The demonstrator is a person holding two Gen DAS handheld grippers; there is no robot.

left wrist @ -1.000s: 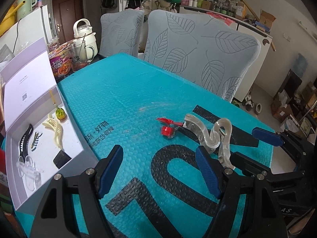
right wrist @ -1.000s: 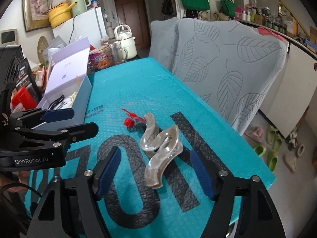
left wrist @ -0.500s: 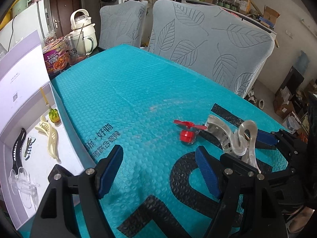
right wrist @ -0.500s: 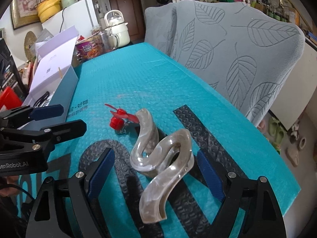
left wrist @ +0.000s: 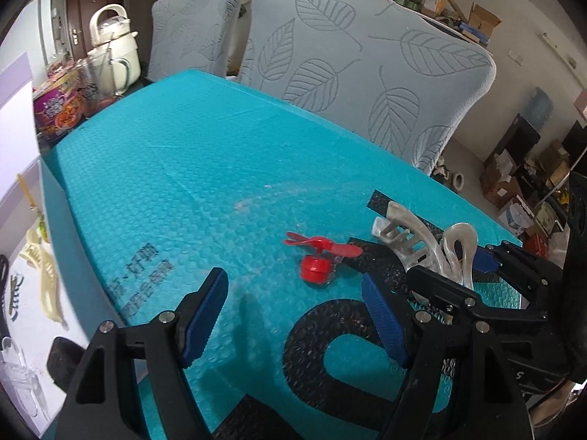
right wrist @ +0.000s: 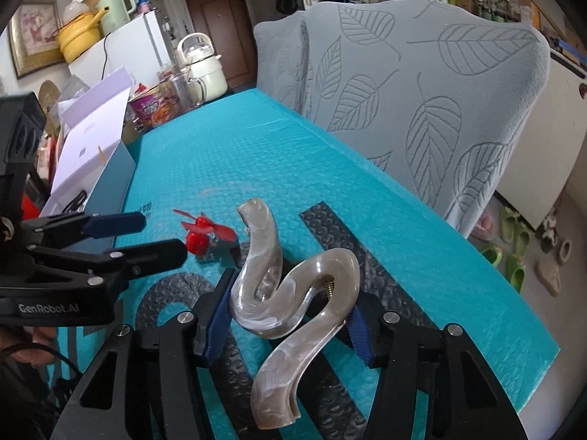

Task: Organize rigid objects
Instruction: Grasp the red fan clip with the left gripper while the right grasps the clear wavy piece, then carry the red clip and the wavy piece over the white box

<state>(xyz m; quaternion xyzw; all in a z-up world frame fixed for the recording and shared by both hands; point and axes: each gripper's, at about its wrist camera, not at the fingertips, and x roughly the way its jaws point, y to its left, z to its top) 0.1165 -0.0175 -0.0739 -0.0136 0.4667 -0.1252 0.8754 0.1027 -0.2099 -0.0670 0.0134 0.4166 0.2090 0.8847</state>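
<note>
The right gripper [right wrist: 286, 324] had just been closing and clenched the pearly S-shaped plastic hair claw [right wrist: 290, 293] on the teal bubble-textured mat [right wrist: 227, 154]; the left gripper [left wrist: 293, 315] stood released, empty, near the small red plastic fan [left wrist: 317, 256].

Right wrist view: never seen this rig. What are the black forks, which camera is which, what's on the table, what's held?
No robot arm: a person carries two handheld grippers, each with a fisheye camera looking along its blue-padded fingers. The right gripper has just been closing, and its pads touch the wavy hair claw. The left gripper is open with nothing between its fingers, near a small red fan on the teal mat. The white box at the left view's edge holds other clips.
</note>
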